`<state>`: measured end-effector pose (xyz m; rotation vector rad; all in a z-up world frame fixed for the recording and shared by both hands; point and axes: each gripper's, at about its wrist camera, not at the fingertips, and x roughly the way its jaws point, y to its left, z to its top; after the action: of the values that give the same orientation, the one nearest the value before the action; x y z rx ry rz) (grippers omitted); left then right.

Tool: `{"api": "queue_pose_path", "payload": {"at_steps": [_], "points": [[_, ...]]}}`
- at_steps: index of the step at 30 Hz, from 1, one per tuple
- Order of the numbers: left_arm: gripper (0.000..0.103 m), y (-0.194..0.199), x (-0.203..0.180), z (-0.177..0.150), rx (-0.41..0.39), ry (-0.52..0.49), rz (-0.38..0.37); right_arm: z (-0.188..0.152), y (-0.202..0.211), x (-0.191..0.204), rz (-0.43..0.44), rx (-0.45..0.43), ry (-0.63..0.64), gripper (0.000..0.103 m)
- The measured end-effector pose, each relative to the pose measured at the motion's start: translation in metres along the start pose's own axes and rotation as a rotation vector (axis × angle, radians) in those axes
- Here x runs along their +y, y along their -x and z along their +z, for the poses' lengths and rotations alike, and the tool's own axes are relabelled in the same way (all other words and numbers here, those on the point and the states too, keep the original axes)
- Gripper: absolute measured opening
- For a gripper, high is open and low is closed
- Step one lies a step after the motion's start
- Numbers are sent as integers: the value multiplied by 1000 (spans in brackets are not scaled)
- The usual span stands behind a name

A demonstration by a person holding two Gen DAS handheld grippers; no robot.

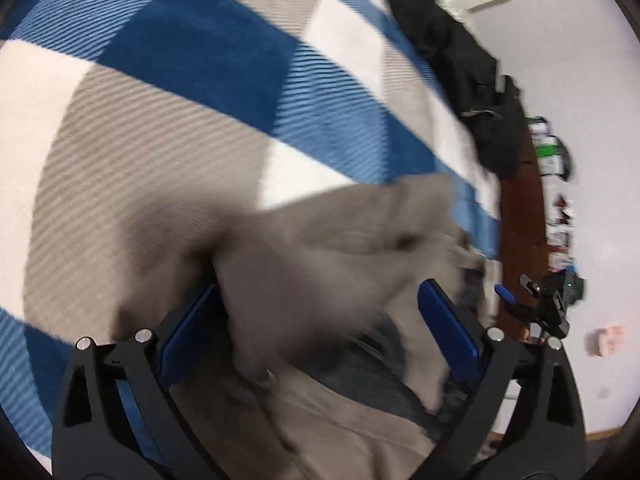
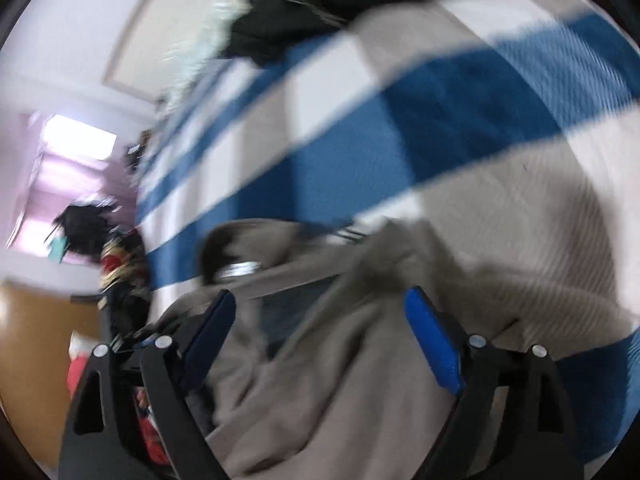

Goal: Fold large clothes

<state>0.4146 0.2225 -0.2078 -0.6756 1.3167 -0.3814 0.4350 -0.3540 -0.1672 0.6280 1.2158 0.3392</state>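
Note:
A taupe garment lies bunched on a checked blanket, blurred in both views. In the left wrist view my left gripper stands wide open above it; a fold of the cloth rises between the blue pads but they do not press on it. Seen from the right wrist, the same garment spreads under my right gripper, also wide open, with cloth lying loose between its fingers. A darker grey-blue inner layer shows in the garment's opening. The right gripper appears at the right edge of the left wrist view.
The blanket has blue, white and beige checks and covers a bed. A heap of black clothes lies along its far side. Beyond the bed's edge are a brown floor, a white wall and cluttered items.

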Motion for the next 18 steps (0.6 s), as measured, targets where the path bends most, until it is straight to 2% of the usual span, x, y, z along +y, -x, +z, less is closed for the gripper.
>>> {"api": "queue_pose_path", "payload": {"at_steps": [2, 4, 6, 8, 9, 12, 15, 18], "points": [[96, 16, -8, -6, -26, -19, 35, -7, 21, 33, 12, 0, 112, 90], [96, 36, -24, -16, -49, -73, 120, -22, 40, 81, -37, 1, 304, 93], [96, 52, -43, -30, -66, -162, 190, -50, 49, 132, -112, 18, 557, 96], [96, 64, -60, -48, -72, -236, 234, -77, 49, 168, -161, 37, 761, 98], [96, 70, -71, -65, -76, -279, 233, -98, 44, 190, -186, 59, 900, 98], [96, 71, -88, -101, -50, -335, 212, -144, 19, 227, -240, 133, 1156, 98], [96, 64, -98, -150, -37, -348, 192, -176, -13, 239, -286, 243, 1290, 98], [96, 44, -88, -197, -16, -296, 138, -195, -44, 244, -311, 321, 1365, 98]]}}
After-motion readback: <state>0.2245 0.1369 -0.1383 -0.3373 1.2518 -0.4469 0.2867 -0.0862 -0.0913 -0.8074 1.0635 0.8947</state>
